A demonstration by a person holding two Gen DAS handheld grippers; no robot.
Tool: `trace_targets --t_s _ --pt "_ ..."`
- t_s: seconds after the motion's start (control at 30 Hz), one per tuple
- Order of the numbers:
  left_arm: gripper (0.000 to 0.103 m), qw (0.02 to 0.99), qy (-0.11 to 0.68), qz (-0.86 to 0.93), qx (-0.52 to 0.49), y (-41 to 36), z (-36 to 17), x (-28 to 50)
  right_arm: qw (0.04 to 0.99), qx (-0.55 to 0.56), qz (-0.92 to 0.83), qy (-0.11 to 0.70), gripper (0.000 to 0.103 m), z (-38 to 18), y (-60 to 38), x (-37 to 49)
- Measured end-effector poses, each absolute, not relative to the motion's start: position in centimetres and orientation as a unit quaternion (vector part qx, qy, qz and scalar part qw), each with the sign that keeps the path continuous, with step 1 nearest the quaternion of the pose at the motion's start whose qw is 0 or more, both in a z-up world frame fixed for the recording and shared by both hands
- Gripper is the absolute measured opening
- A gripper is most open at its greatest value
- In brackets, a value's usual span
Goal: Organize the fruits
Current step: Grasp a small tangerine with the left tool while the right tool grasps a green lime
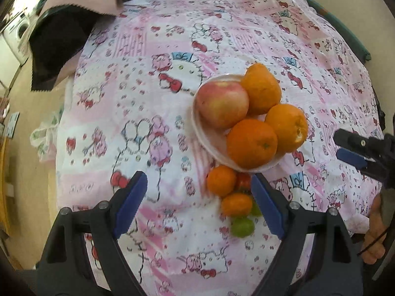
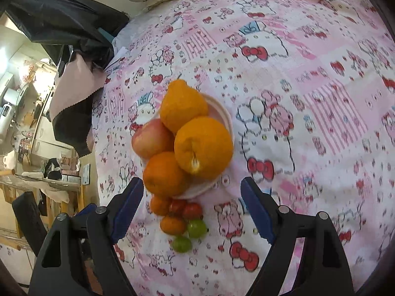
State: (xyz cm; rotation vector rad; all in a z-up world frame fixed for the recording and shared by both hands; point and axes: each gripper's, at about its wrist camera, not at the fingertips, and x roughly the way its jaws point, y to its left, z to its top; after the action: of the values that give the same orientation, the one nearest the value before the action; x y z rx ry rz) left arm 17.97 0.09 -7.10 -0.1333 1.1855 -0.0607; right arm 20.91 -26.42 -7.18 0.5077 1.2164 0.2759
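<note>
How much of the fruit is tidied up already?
Done: an apple and three oranges sit piled in the bowl. In hand: nothing; both tongs are open and empty. Left: the small fruits beside the bowl, orange, red and green, lie on the cloth.

Printed cotton-like cloth (image 1: 153, 113), matt and creased; bowl (image 1: 209, 143) glossy translucent plastic; oranges (image 1: 251, 143) dimpled, apple (image 1: 222, 103) smooth, waxy; fingers (image 1: 130, 204) matt blue, ribbed.
</note>
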Motion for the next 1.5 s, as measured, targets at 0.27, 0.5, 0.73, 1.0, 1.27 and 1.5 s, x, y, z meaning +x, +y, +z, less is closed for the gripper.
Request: trace_targets --t_s 0.27,0.5,0.73,1.0,1.27,1.5 --pt "0.079 0.798 0.595 -0.042 -0.09 -1.3 -10.4 16.0 0.773 0.289 0.078 0.56 0.084 -8.2 -28.8 15.6" --pt "0.069 0.781 0.613 -0.044 -0.11 -4.1 -12.9 16.3 0.754 0.295 0.065 0.583 0.084 -10.2 -29.3 14.2" --pt "0.057 0.766 0.635 -0.04 -0.094 -6.0 -15.5 17.1 0.75 0.295 0.063 0.589 0.084 -11.0 -30.0 14.1" --pt "0.04 0.752 0.651 -0.041 -0.091 -6.7 -17.0 17.5 0.747 0.299 0.07 0.589 0.084 -11.0 -29.7 14.3" --pt "0.04 0.761 0.642 -0.07 -0.058 -5.7 -13.2 15.5 0.749 0.287 0.079 0.592 0.084 -10.8 -28.3 14.7" --pt "0.04 0.785 0.614 -0.07 -0.03 -2.3 -8.7 13.5 0.741 0.283 0.107 0.6 0.084 -10.8 -25.7 15.2"
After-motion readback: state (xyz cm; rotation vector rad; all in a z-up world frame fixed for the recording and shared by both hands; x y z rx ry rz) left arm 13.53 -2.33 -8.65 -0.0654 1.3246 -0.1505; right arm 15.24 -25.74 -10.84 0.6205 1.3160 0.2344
